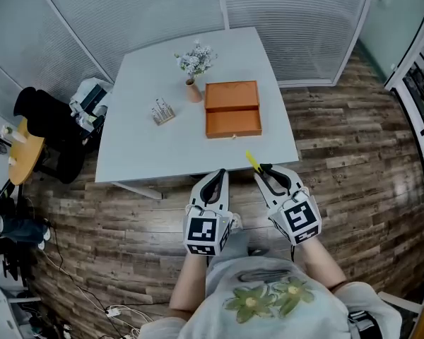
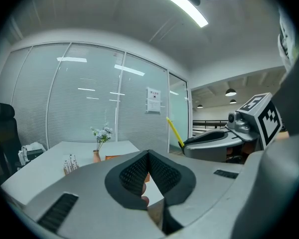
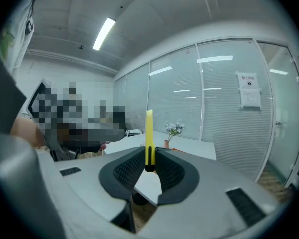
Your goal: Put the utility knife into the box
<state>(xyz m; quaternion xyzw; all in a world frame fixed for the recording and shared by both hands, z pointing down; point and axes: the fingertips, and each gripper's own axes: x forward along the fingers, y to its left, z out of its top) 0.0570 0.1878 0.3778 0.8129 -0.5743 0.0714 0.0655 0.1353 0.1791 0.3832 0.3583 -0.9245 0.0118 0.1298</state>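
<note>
Right gripper (image 1: 265, 169) pinches the slim yellow utility knife (image 3: 149, 133) at the white table's (image 1: 148, 147) near edge. Left gripper (image 1: 220, 174) fingers are pressed together, empty. The orange open box (image 1: 233, 122) sits mid-table, apart from the knife.

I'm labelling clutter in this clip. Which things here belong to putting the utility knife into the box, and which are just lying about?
Belongs to the job:
yellow utility knife, gripped by the right gripper
orange rectangular box on the white table

Just lying about:
small brown vase of white flowers
small rack of upright items
black office chair
</note>
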